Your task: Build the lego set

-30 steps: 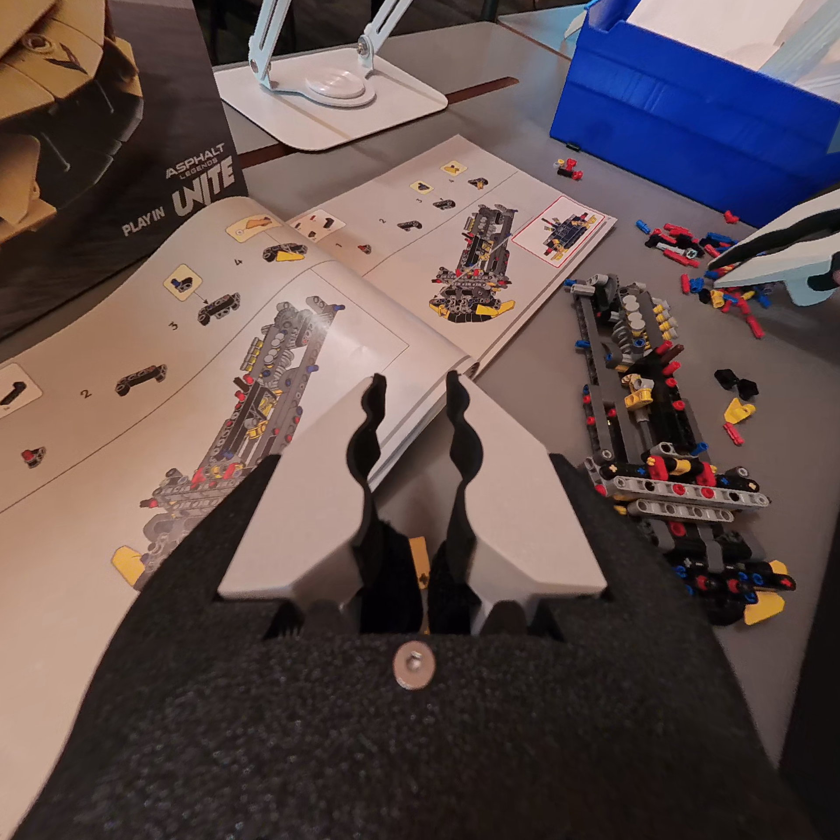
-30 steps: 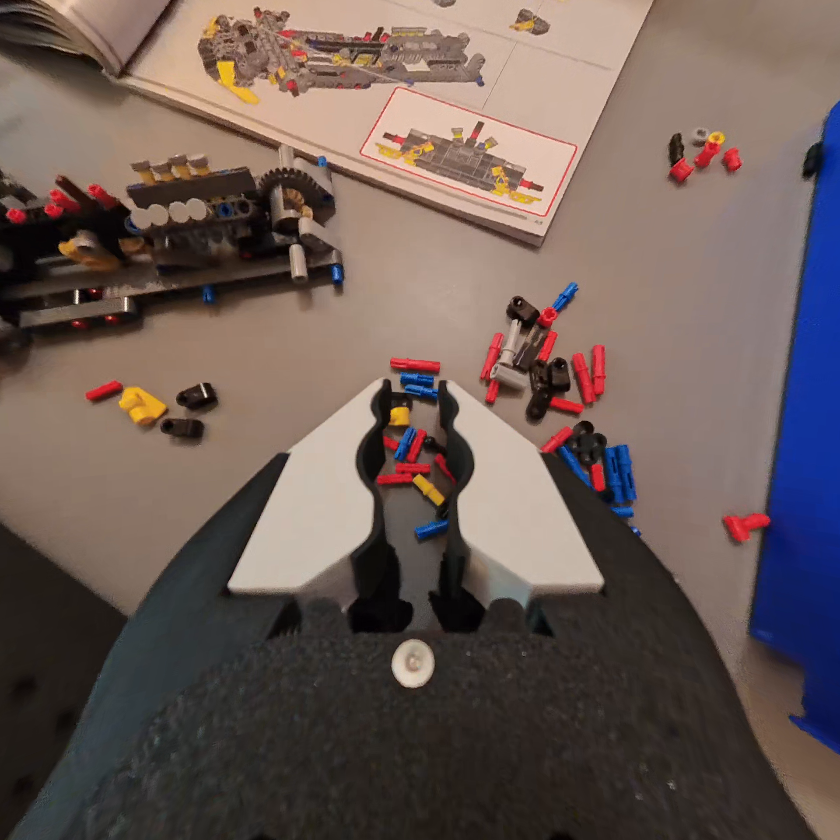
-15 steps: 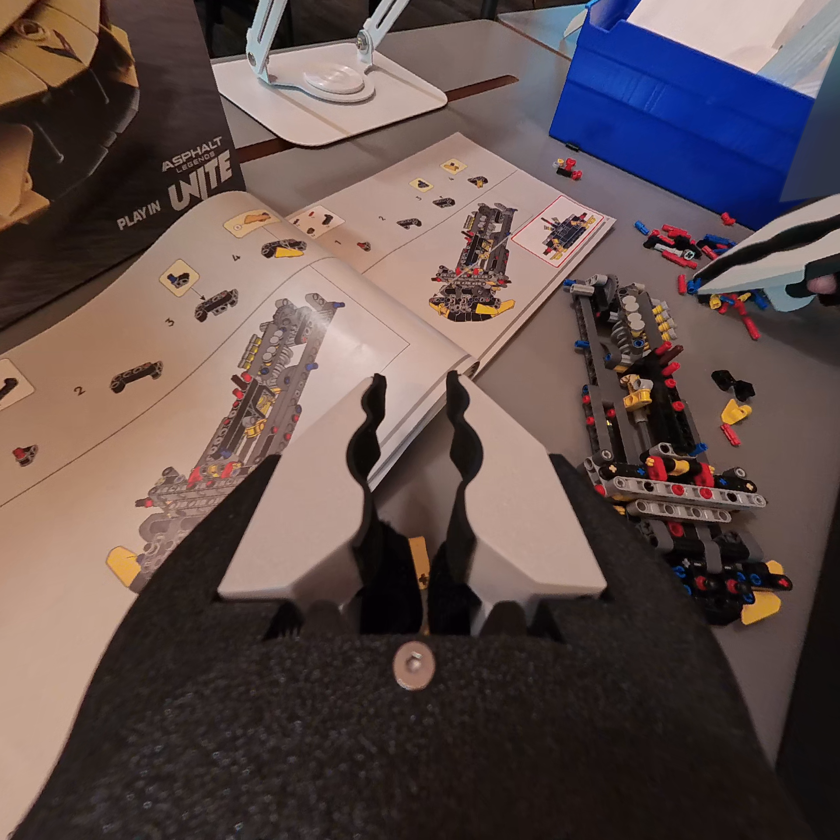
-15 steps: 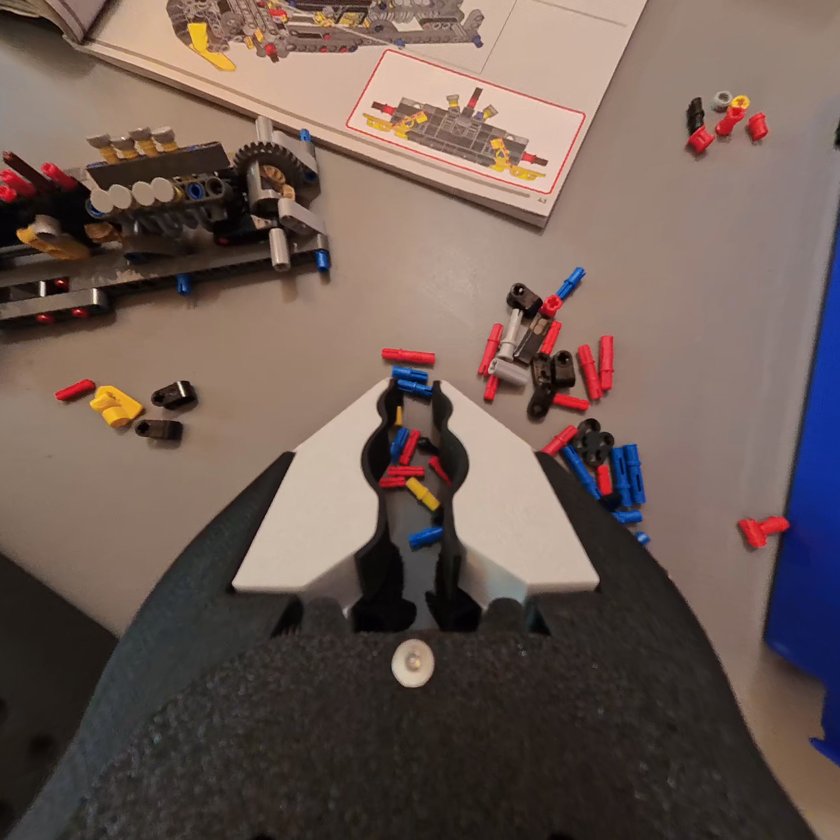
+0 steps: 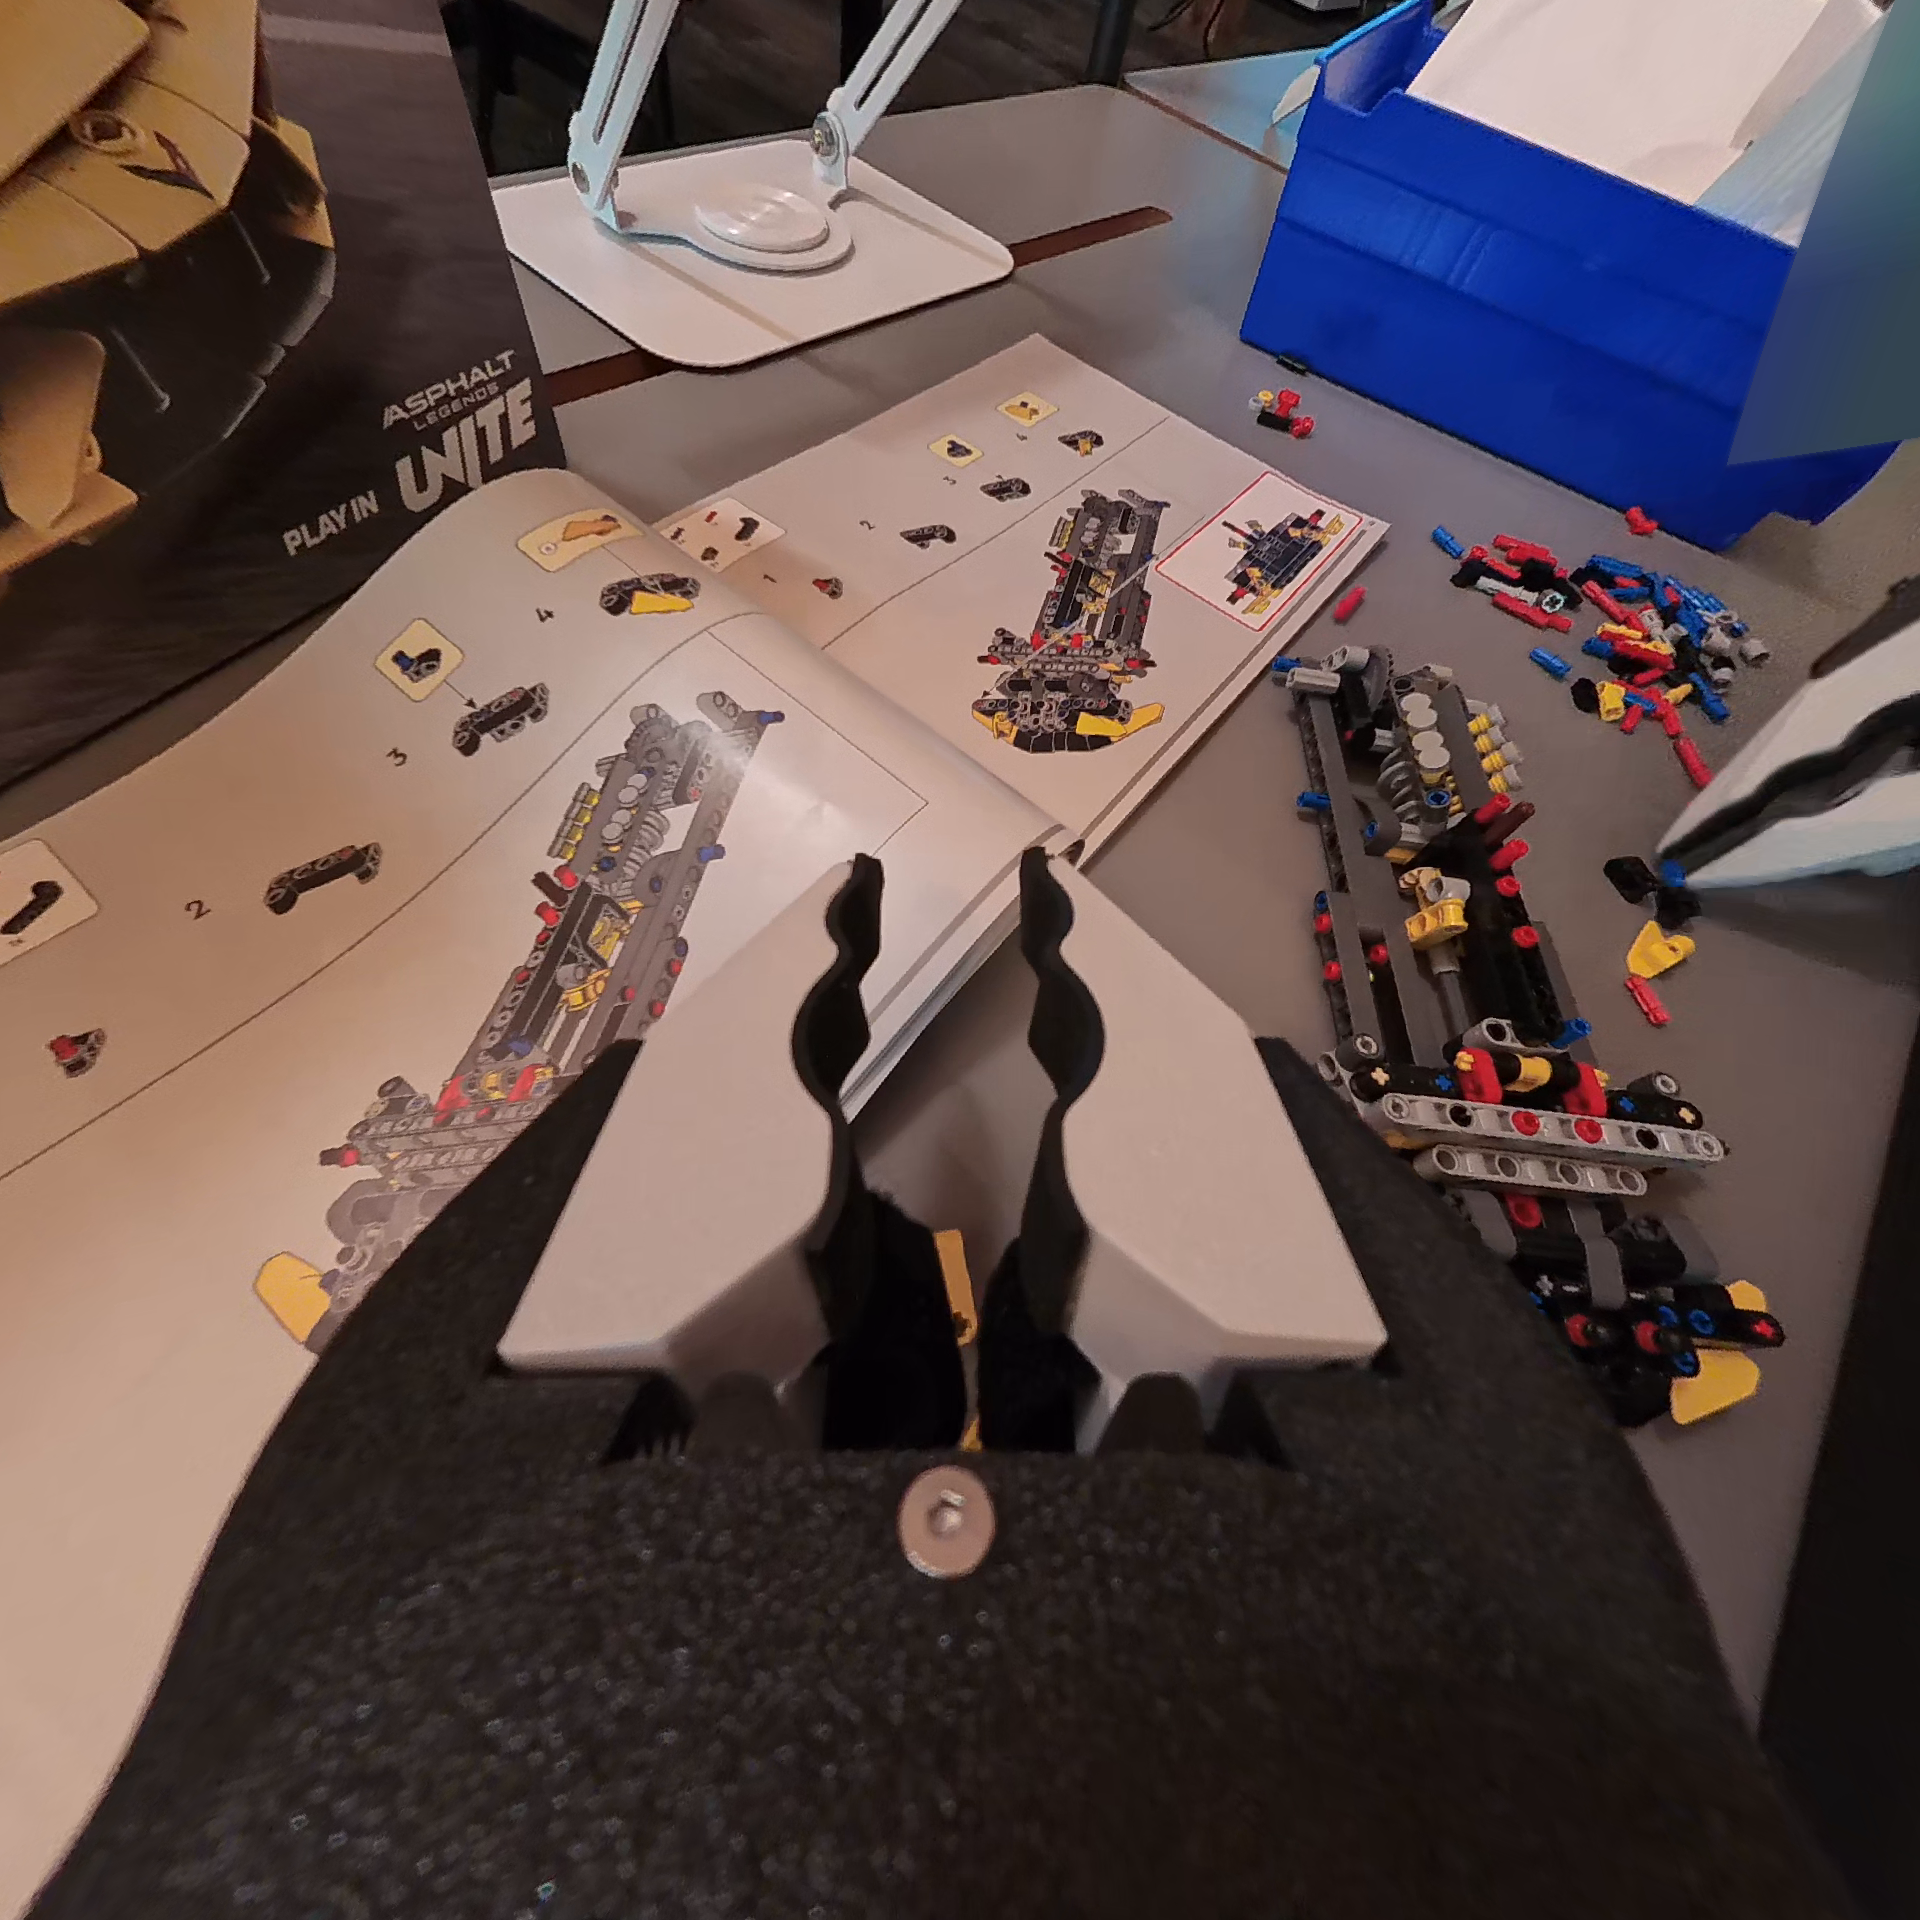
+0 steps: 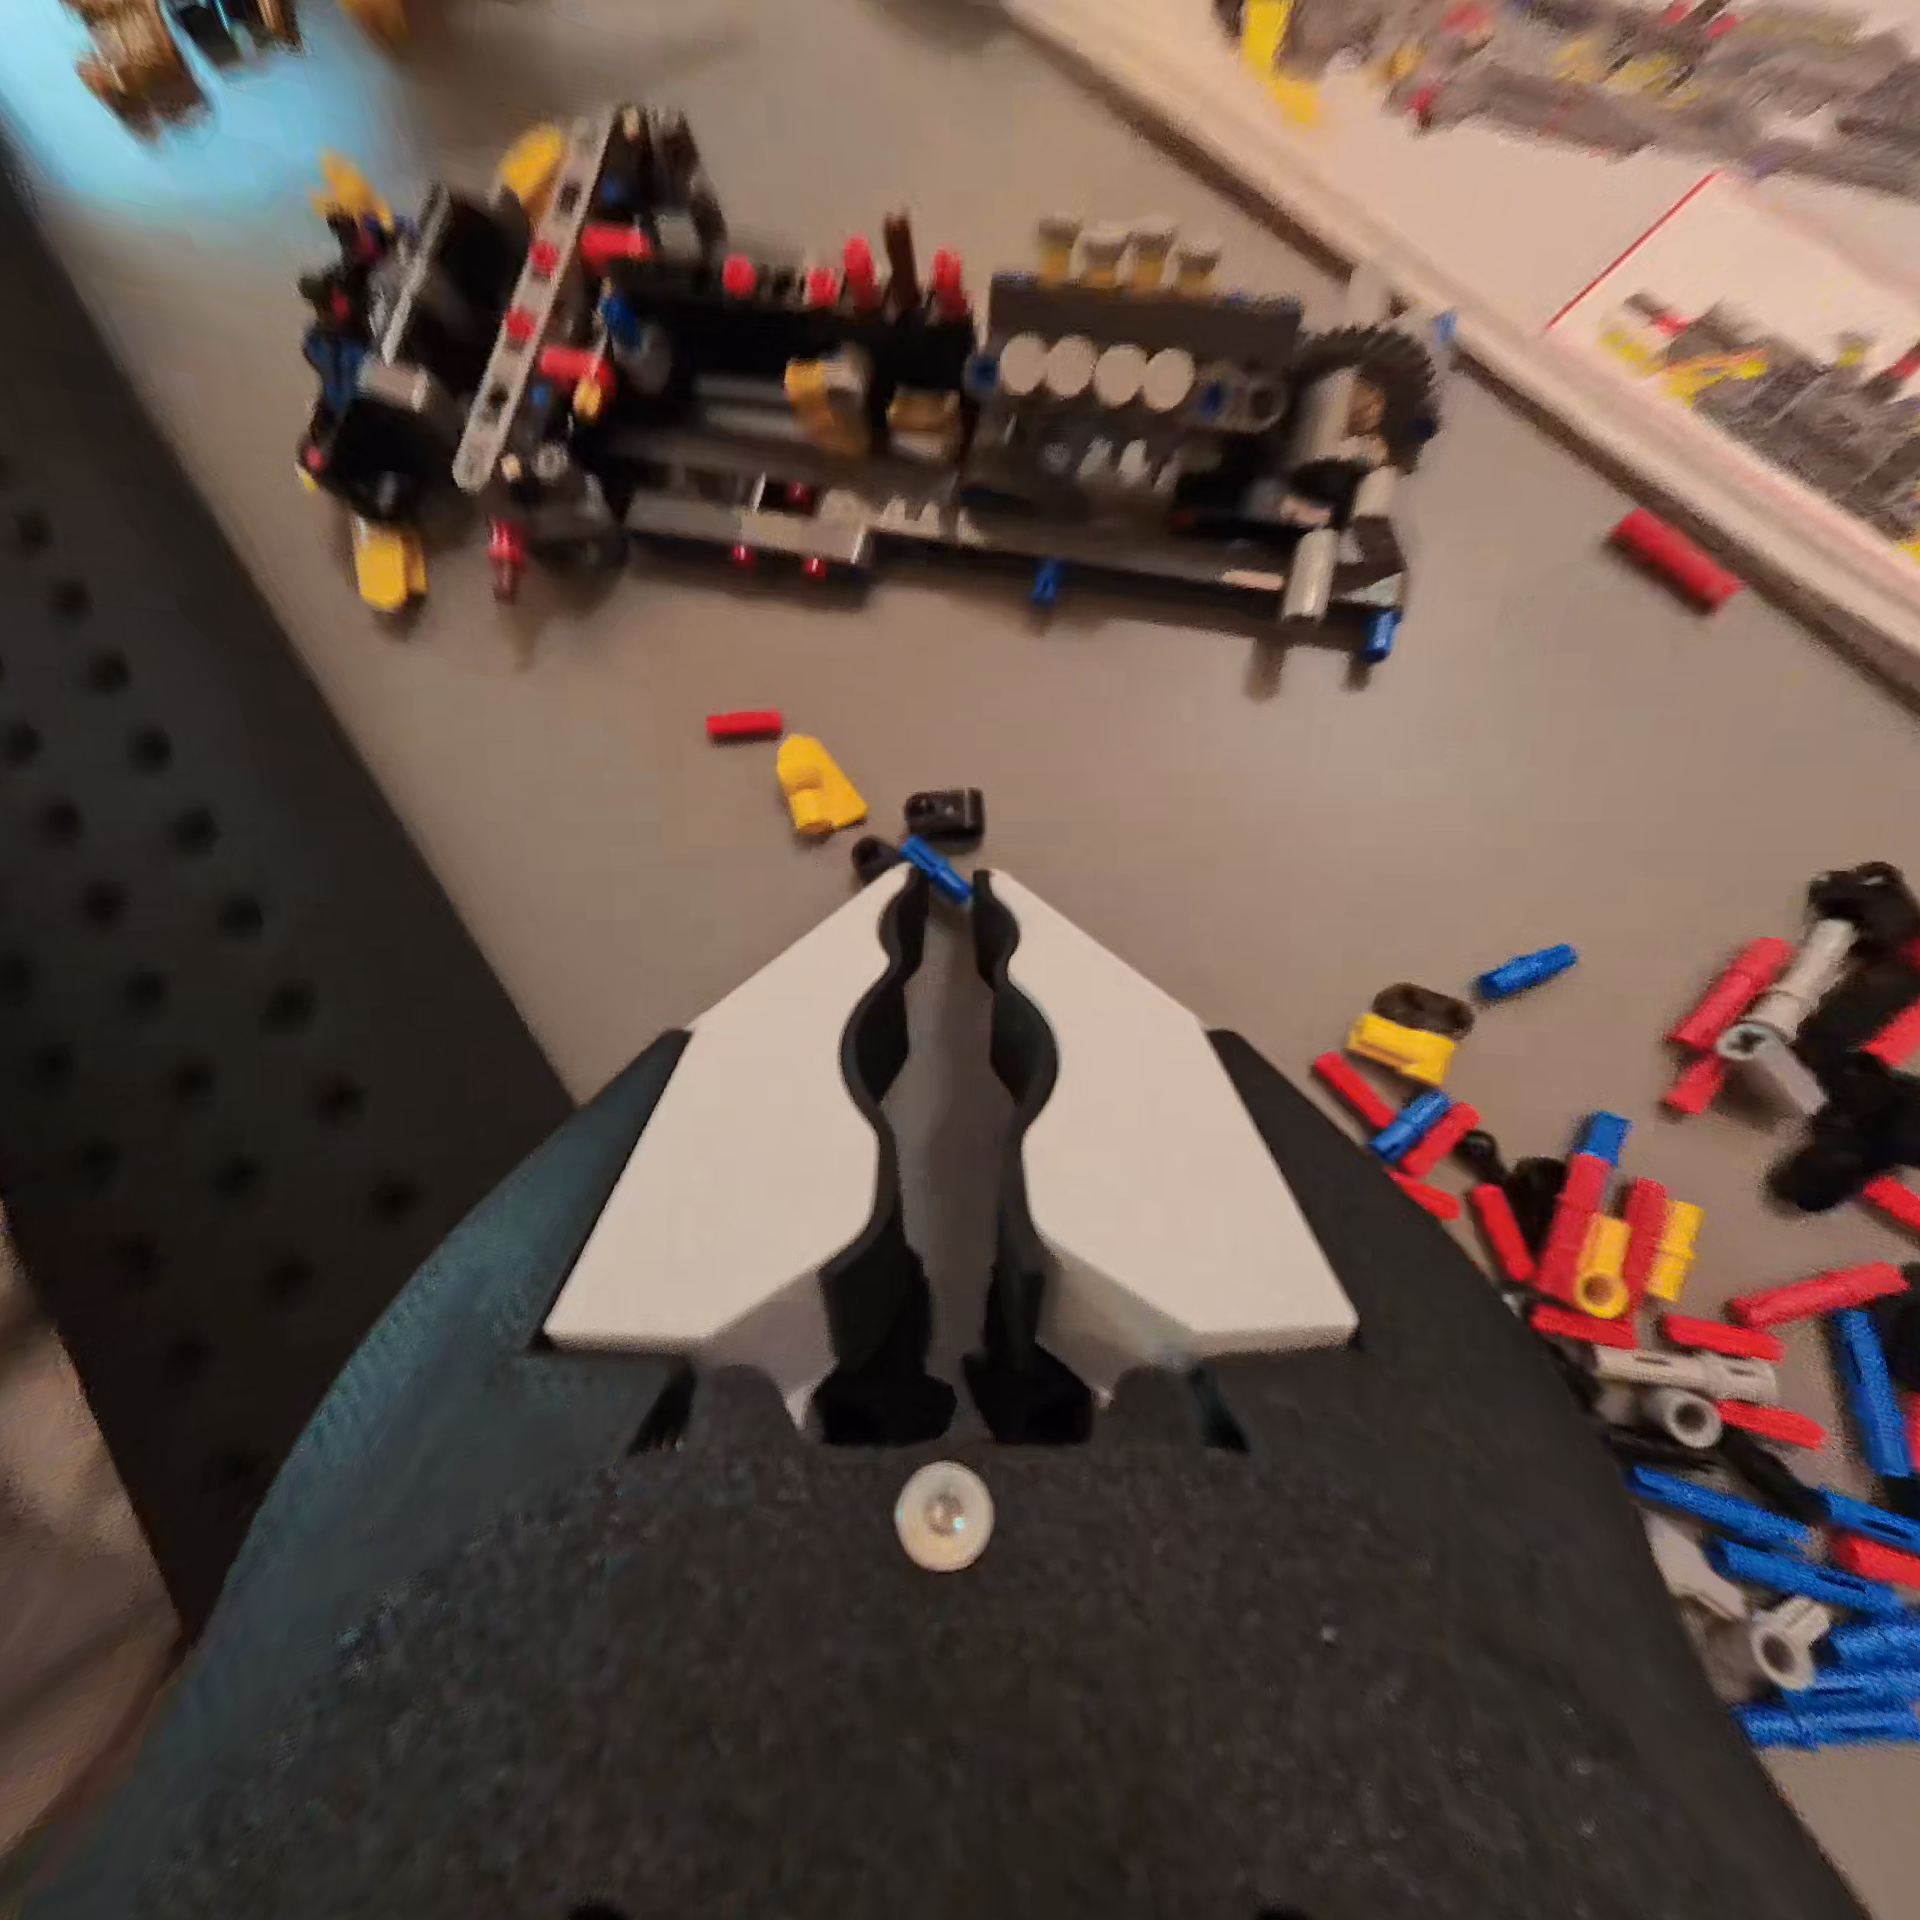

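Observation:
The part-built lego chassis (image 5: 1475, 987) lies on the grey table right of the open instruction booklet (image 5: 623, 831); it also shows in the right wrist view (image 6: 935, 416). My left gripper (image 5: 948, 883) is open and empty, hovering over the booklet's near edge. My right gripper (image 6: 948, 883) is shut on a small blue pin (image 6: 935, 868) at its fingertips, low over the table. Just beyond the pin lie a black connector (image 6: 943, 810), a yellow piece (image 6: 816, 795) and a red pin (image 6: 743, 724). The right gripper (image 5: 1808, 800) also shows at the right edge of the left wrist view.
A pile of loose red, blue, black and yellow pins (image 6: 1610, 1247) lies right of the right gripper. A blue bin (image 5: 1538, 239) stands at the back right, a white stand base (image 5: 748, 239) at the back, the set's box (image 5: 208, 312) at the left. A black perforated board (image 6: 156, 831) borders the table. One gripper's finger ends stand about 25 cm off the other's.
My right gripper has moved left from over the pin pile to the small pieces beside the chassis, and its jaws have narrowed onto a blue pin. The left gripper has barely moved.

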Demonstrator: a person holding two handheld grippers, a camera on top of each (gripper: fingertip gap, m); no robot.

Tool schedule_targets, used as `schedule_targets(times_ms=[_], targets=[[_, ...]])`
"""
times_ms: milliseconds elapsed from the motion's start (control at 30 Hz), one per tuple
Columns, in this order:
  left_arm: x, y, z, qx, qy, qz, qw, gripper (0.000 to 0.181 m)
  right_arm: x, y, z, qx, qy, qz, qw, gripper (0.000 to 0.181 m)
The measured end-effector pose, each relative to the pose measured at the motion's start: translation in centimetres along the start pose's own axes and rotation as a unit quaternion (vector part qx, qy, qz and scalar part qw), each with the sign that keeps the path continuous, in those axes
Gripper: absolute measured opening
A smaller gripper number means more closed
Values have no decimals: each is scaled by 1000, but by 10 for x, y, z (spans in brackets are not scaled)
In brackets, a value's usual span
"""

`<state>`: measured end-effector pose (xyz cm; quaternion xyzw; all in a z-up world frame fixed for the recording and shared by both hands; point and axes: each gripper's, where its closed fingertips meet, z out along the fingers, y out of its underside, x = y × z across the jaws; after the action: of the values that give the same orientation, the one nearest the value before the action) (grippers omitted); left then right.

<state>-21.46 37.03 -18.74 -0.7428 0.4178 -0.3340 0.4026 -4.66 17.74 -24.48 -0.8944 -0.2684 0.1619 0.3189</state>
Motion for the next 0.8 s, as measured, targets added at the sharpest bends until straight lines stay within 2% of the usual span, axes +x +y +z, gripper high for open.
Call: schedule_targets(times_ms=[267,333,400,500,800], targets=[[1,-2,-1,2,0,3,1000,25,10,-5,-2,13,15,6,1000,10],[2,-2,-2,3,0,2,1000,25,26,-17,-9,38,33,23,998,15],[2,-2,-2,4,2,3,1000,25,54,-27,-17,59,84,43,994,17],[3,-2,-1,3,2,5,1000,25,90,-33,-15,55,136,54,988,21],[4,-3,-2,4,4,2,1000,25,135,-43,11,40,161,77,983,26]])
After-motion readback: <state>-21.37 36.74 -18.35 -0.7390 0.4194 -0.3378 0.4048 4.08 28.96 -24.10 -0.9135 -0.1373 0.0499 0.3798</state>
